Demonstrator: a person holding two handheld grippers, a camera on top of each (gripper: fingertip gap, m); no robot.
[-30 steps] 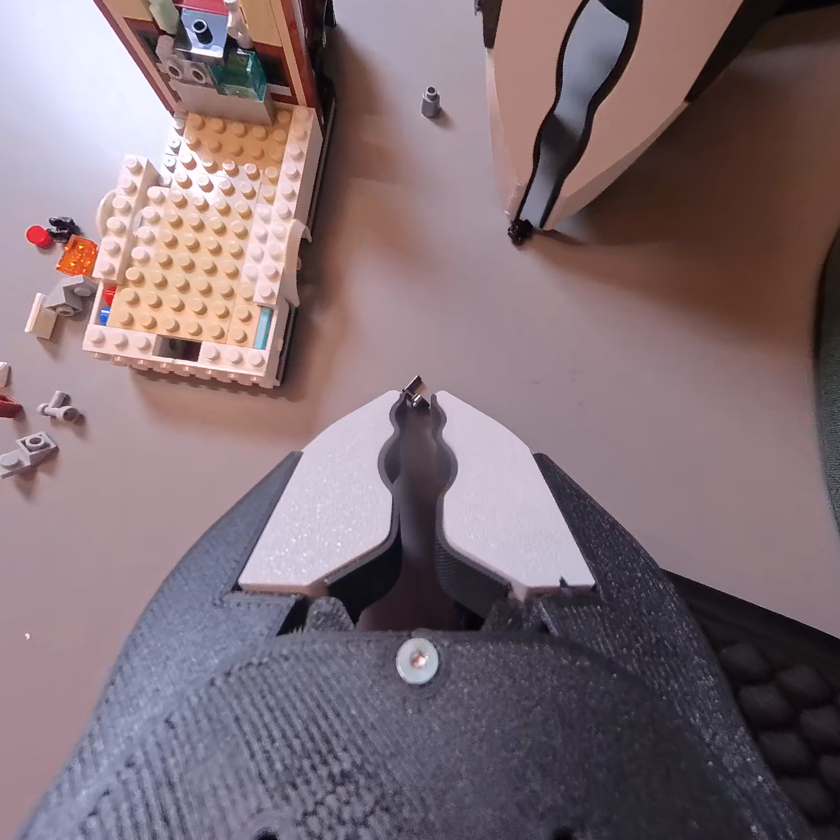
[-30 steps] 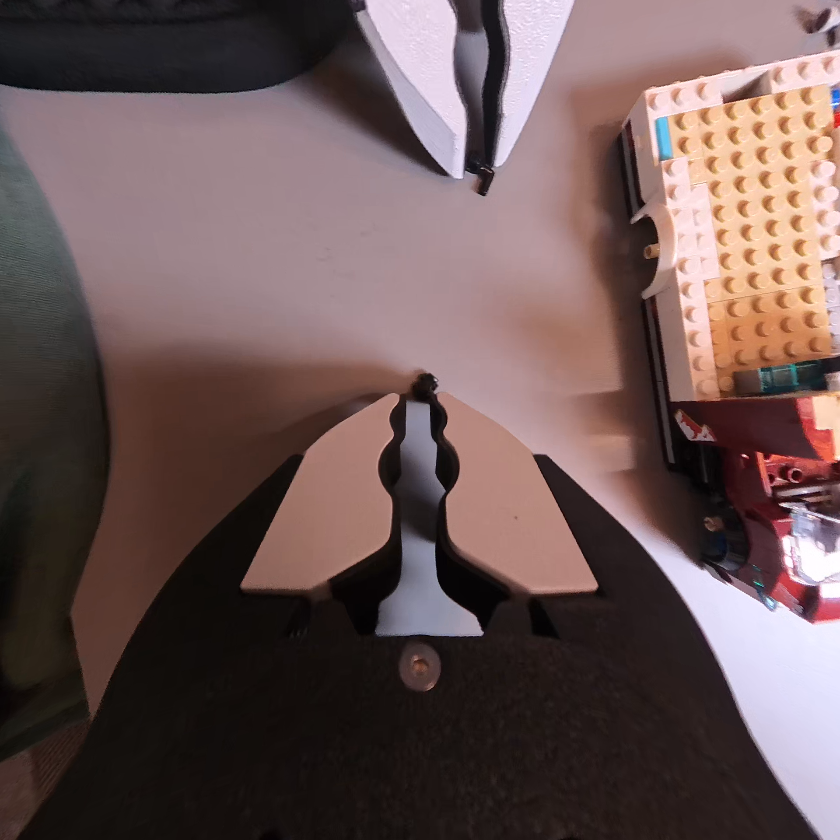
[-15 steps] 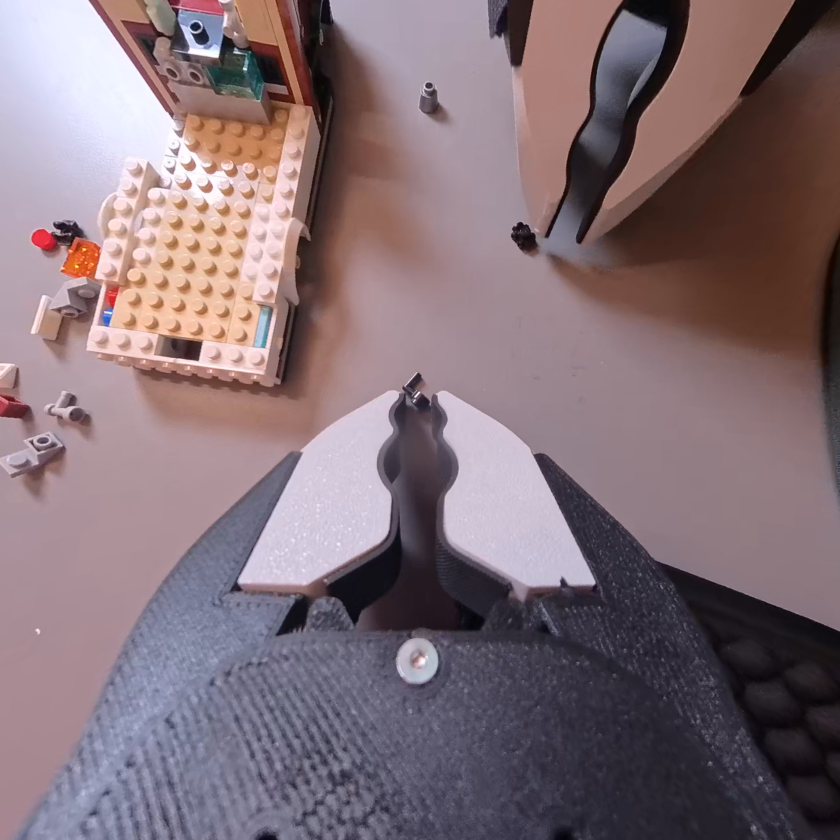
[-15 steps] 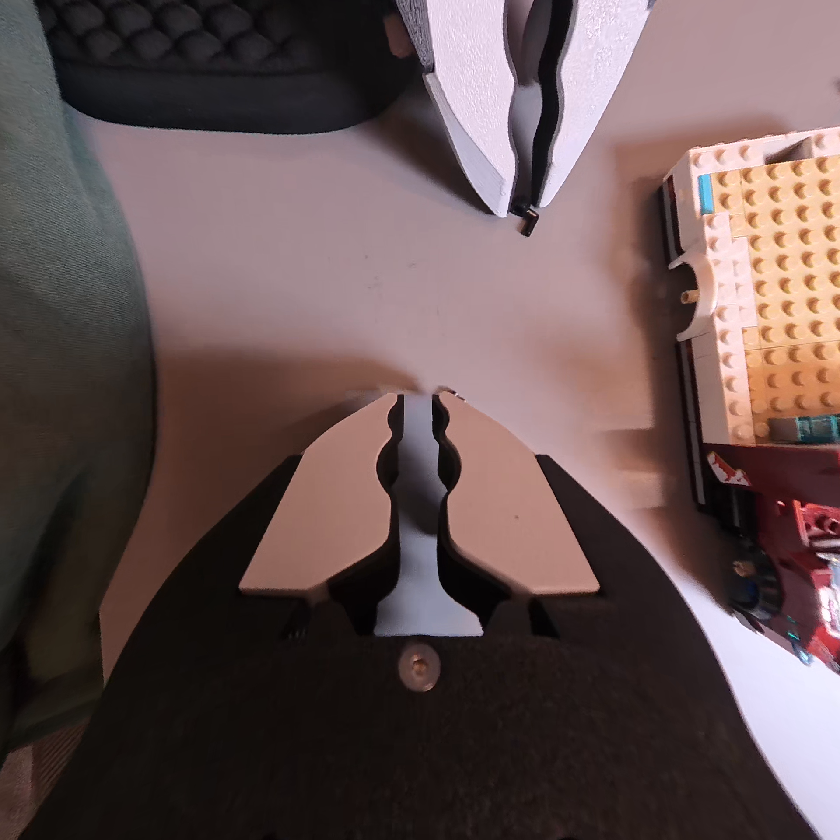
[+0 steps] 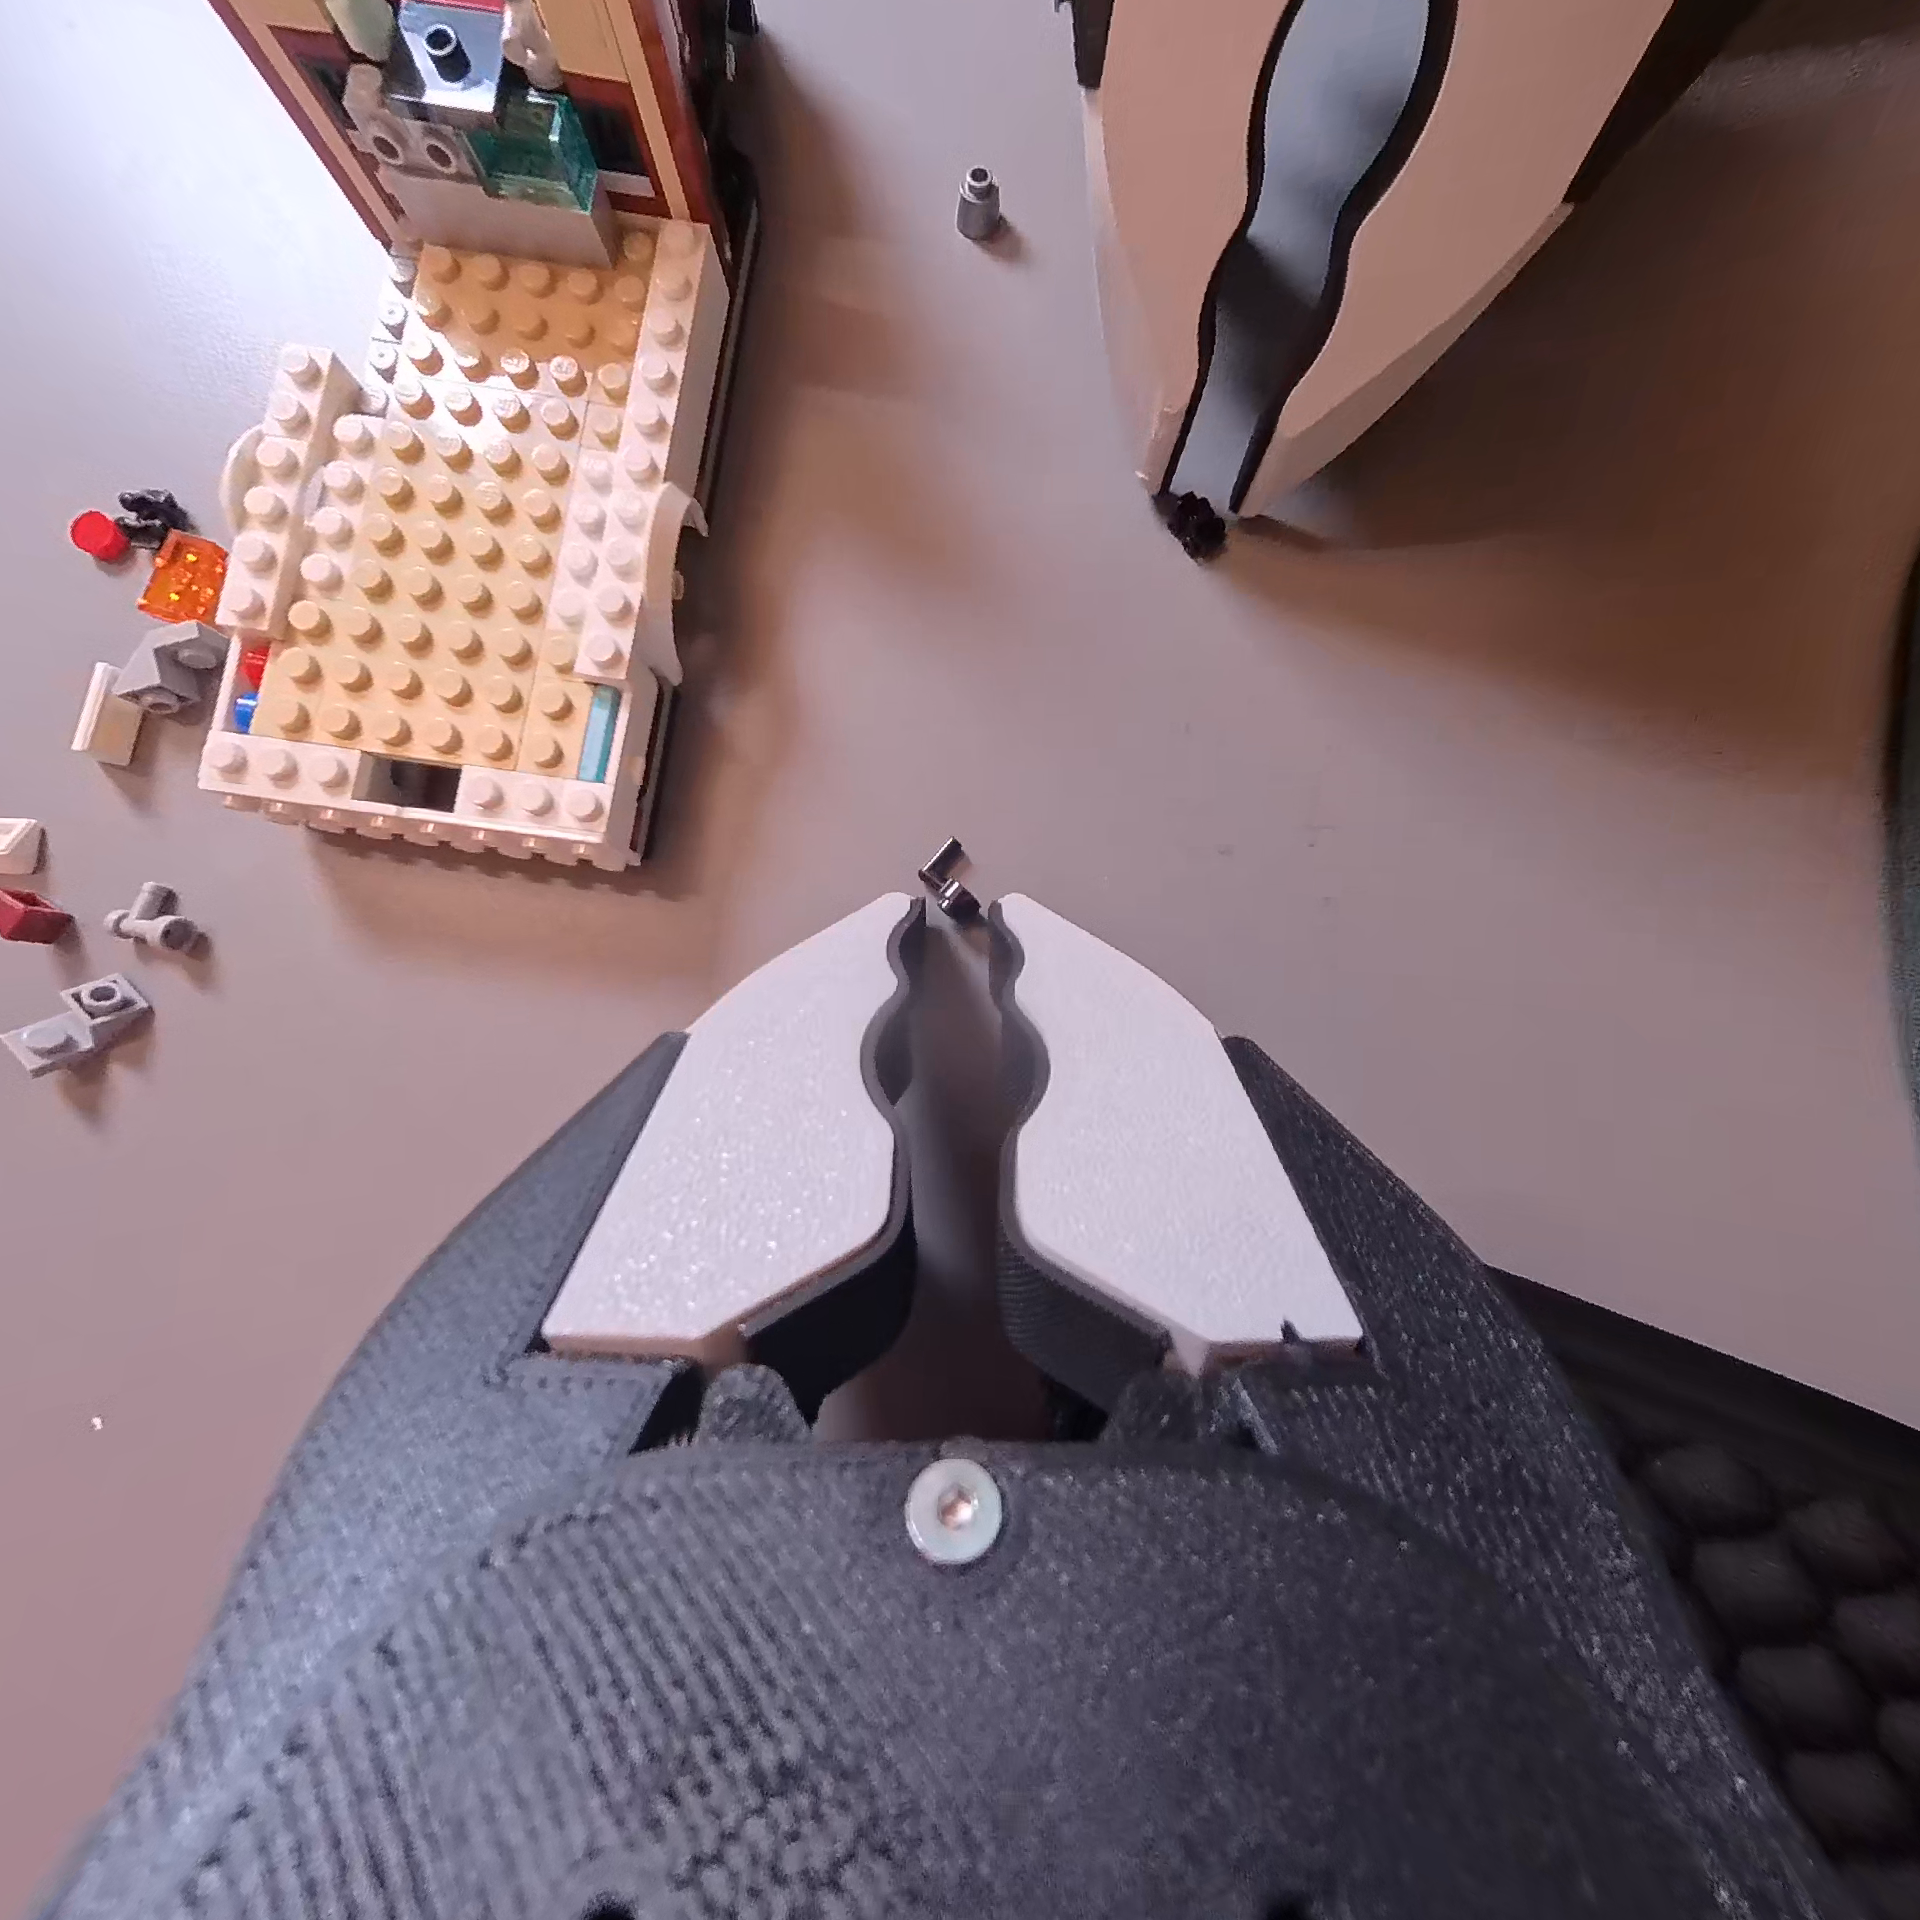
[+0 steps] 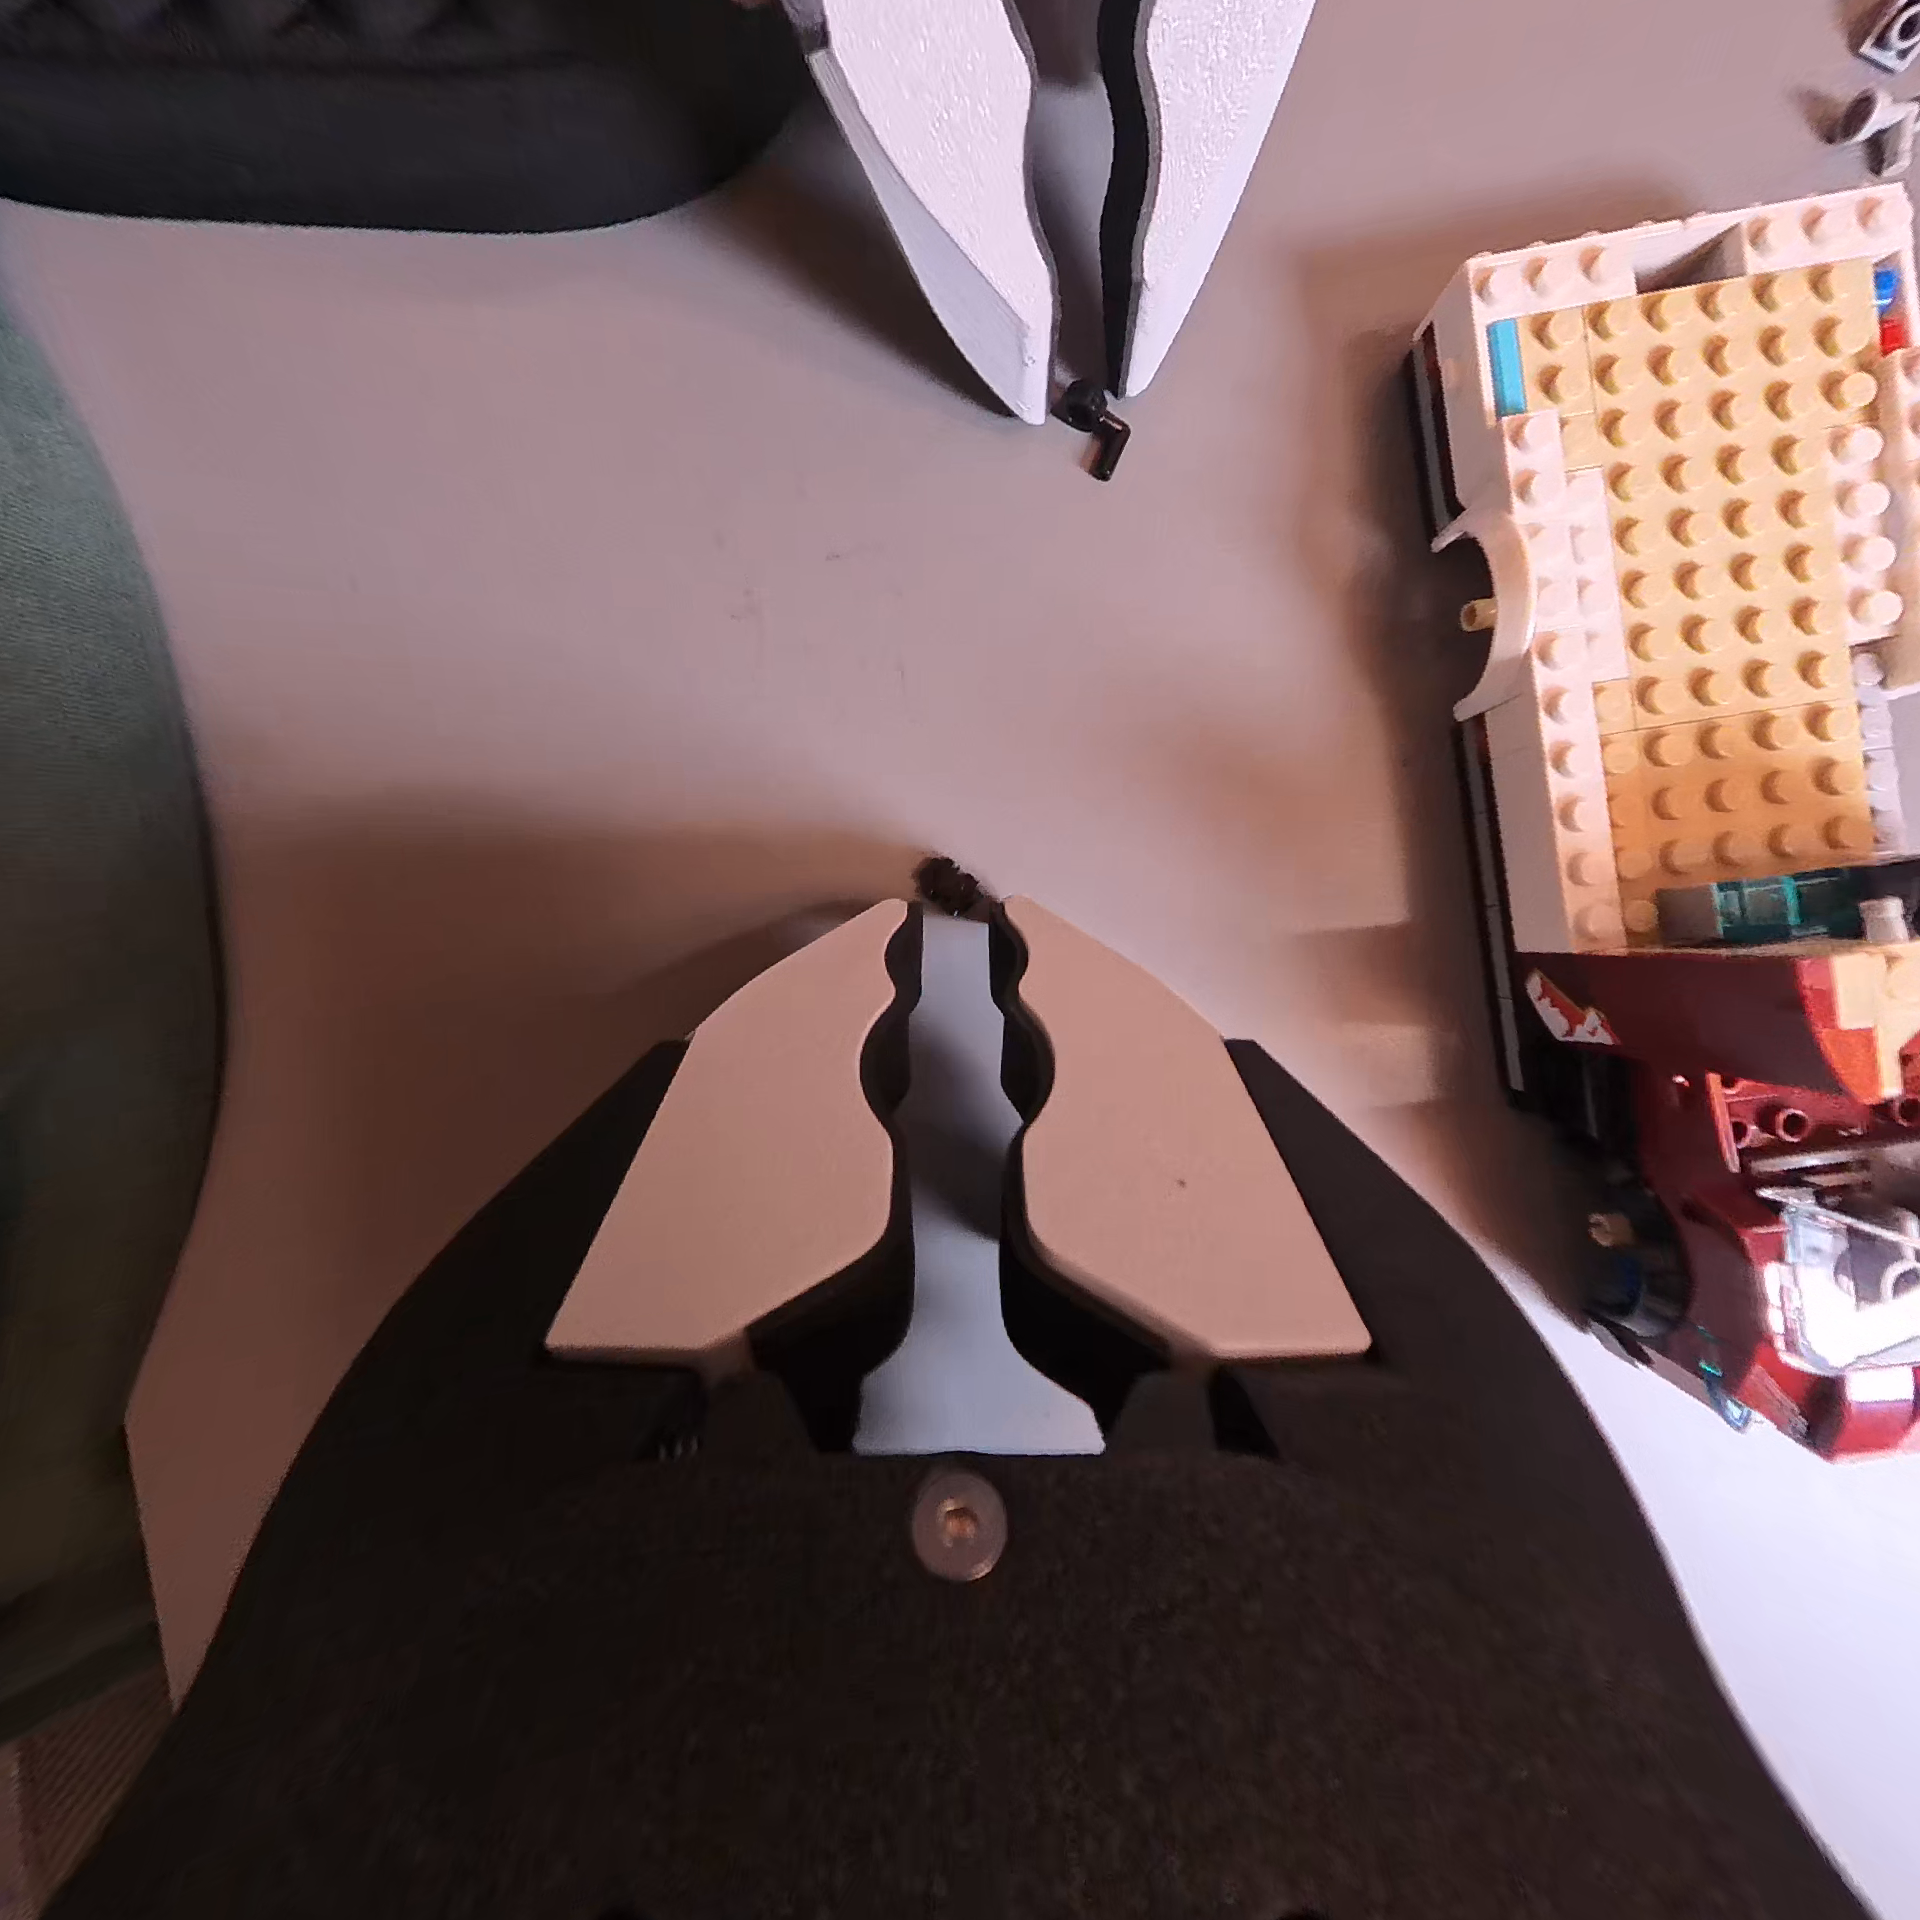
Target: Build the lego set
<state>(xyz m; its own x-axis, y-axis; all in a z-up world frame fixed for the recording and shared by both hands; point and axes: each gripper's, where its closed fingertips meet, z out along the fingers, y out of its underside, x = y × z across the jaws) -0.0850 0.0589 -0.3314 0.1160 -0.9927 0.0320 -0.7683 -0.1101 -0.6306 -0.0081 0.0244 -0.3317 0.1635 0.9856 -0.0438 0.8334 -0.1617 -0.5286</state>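
Observation:
My left gripper (image 5: 958, 906) is shut on a small black bent piece (image 5: 948, 878) that sticks out past its tips, low over the table. It also shows in the right wrist view (image 6: 1081, 407), with the piece (image 6: 1099, 442) at its tips. My right gripper (image 6: 961, 904) faces it. Its tips close on a small black round toothed piece (image 6: 943, 881) at table level, also seen in the left wrist view (image 5: 1197, 525). The two pieces are apart. The tan and white studded model (image 5: 447, 582) lies to the left of my left gripper.
A small grey stud (image 5: 979, 203) stands beyond the model. Loose pieces lie left of it: an orange brick (image 5: 187, 577), a red stud (image 5: 94, 532) and grey plates (image 5: 62, 1023). The model's dark red section (image 6: 1766, 1195) lies right of my right gripper. A black padded object (image 6: 312, 104) is behind my left gripper. Some 9 cm of space lies between my two pairs of fingers.
Half a second ago the round piece lay loose beside my right gripper. That gripper has moved back and its tips are on the piece again. My left gripper has barely moved.

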